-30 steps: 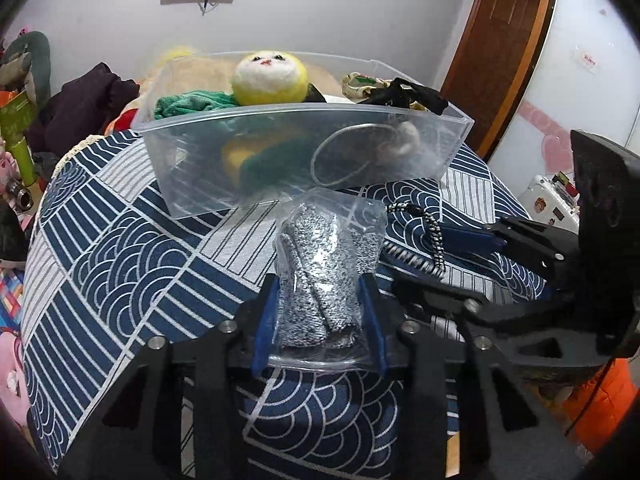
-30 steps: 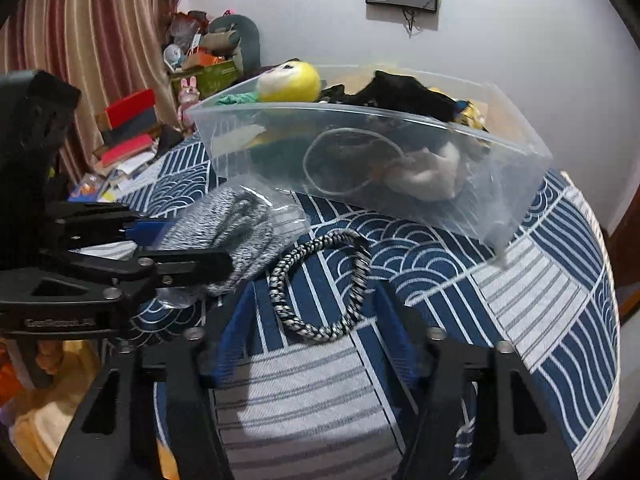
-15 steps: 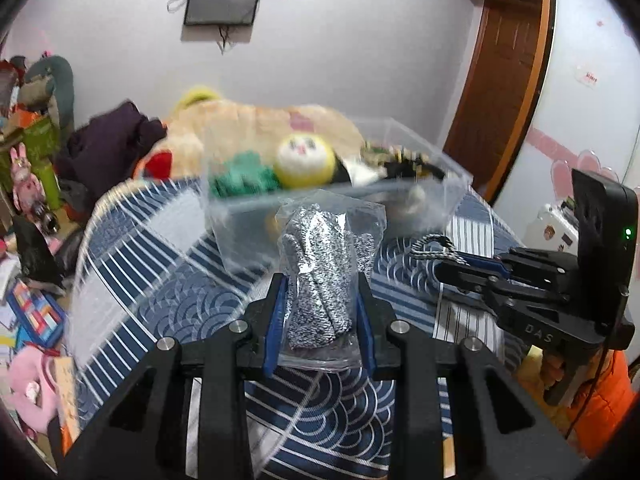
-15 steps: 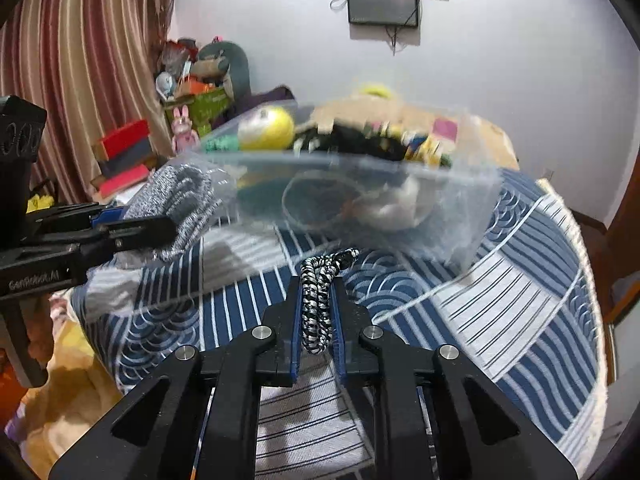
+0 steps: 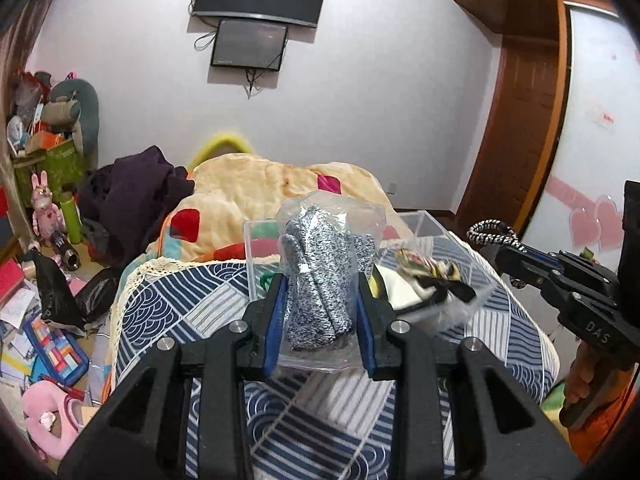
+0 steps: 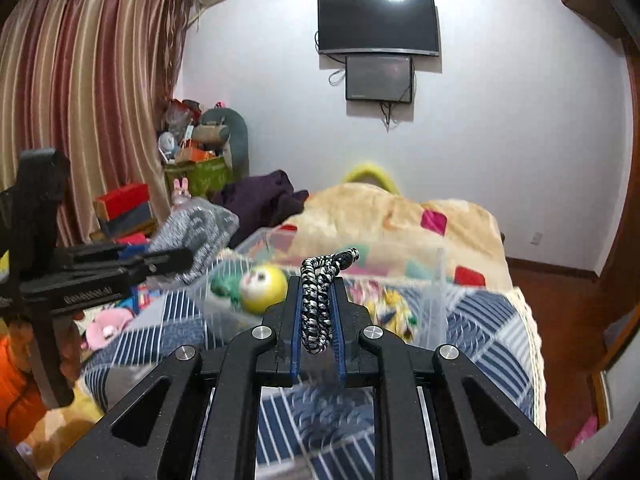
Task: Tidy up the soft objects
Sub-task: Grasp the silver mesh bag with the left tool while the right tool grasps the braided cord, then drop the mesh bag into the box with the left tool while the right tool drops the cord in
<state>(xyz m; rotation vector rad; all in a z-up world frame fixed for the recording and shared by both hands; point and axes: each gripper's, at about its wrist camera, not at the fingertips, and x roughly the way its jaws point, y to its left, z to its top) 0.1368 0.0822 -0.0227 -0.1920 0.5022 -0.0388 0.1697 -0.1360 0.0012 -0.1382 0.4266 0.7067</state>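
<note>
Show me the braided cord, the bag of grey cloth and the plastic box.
braided cord (image 6: 317, 304), right wrist view, middle
bag of grey cloth (image 5: 320, 280), left wrist view, cloth middle
plastic box (image 6: 439, 280), right wrist view, corner

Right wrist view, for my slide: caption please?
Right gripper pinches a braided cord above the clear bin.

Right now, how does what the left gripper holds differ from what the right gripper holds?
The bagged grey knit is bulky and sealed in clear plastic; the black-and-white braided cord is thin and bare. The left gripper clamps the knit with its fingers set wide; the right gripper pinches the cord with fingers nearly together. Both are held above the clear bin.
</note>
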